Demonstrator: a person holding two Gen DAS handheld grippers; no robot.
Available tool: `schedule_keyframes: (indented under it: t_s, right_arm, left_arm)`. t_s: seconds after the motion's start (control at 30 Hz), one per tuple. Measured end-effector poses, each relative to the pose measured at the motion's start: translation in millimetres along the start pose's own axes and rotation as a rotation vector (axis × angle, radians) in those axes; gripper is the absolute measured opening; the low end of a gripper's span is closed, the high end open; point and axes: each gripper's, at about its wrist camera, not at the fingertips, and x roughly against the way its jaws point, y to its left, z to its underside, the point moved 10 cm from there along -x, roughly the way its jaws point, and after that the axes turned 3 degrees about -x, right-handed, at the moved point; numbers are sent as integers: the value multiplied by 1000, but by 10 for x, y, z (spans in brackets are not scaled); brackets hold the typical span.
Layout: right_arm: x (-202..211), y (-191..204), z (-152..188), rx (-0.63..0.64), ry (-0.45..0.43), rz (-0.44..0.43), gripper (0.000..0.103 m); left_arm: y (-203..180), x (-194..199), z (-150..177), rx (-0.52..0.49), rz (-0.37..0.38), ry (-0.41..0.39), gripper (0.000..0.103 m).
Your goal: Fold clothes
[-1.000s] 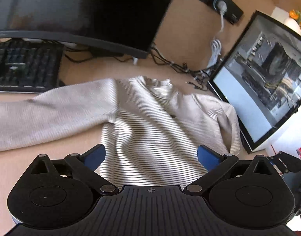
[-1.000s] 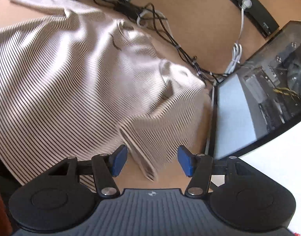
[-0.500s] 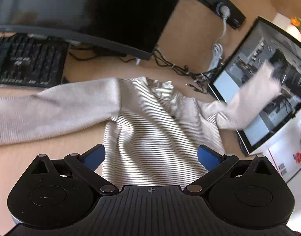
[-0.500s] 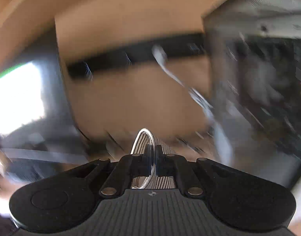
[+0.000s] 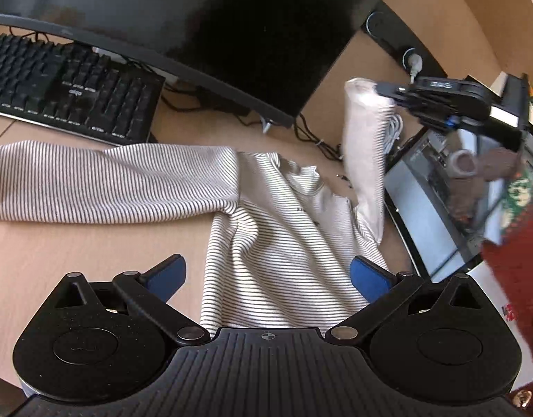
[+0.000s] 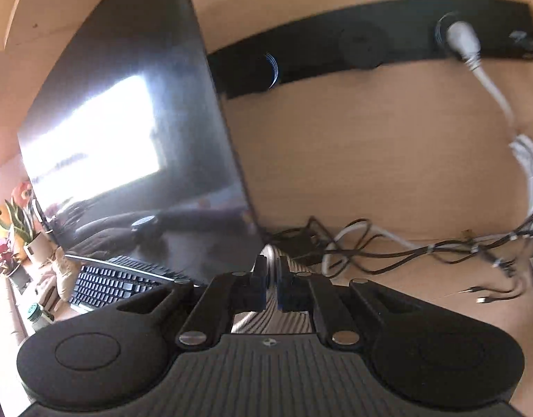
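Note:
A beige striped long-sleeved shirt point(image 5: 276, 243) lies on the wooden desk, its left sleeve point(image 5: 103, 184) spread flat toward the left. My left gripper point(image 5: 266, 274) is open and empty, low over the shirt's lower body. My right gripper point(image 5: 384, 88) is shut on the shirt's right sleeve point(image 5: 365, 146) and holds it lifted high above the desk at the right. In the right wrist view the gripper point(image 6: 272, 278) pinches striped fabric point(image 6: 269, 319) between its pads; the rest of the shirt is hidden there.
A black keyboard point(image 5: 68, 87) and a large dark monitor point(image 5: 183, 17) stand behind the shirt. A PC case with a glass side point(image 5: 450, 201) stands at the right. Cables point(image 6: 405, 246) and a black power strip point(image 6: 370, 48) are at the back.
My right gripper shut on the right sleeve's cuff and raised it up and leftward off the desk. The left gripper stayed open over the shirt's body.

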Motion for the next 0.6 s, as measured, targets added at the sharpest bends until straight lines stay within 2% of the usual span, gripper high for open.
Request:
schedule_keyframes:
  t_s: [0.07, 0.13, 0.2, 0.27, 0.37, 0.47, 0.6]
  right_arm:
    - [-45, 16, -2, 2, -5, -12, 6]
    - [-86, -7, -49, 7, -14, -23, 14]
    - [-40, -137, -12, -2, -20, -8, 27]
    - [8, -268, 28, -11, -26, 8, 31]
    - [-27, -611, 452, -49, 37, 80, 37]
    - [-55, -953, 883, -87, 102, 152, 38]
    - [-117, -1375, 1426, -136, 191, 244, 37]
  left_arm:
    - [-11, -46, -14, 0, -8, 9, 103]
    - [-28, -127, -29, -5, -6, 32, 103]
    - [-72, -232, -55, -16, 3, 51, 103]
    - [-121, -374, -117, -35, 9, 63, 103]
    - [-165, -615, -237, -63, 6, 75, 103]
    - [-132, -780, -408, -60, -35, 74, 103]
    - [140, -705, -573, -33, -142, 32, 103]
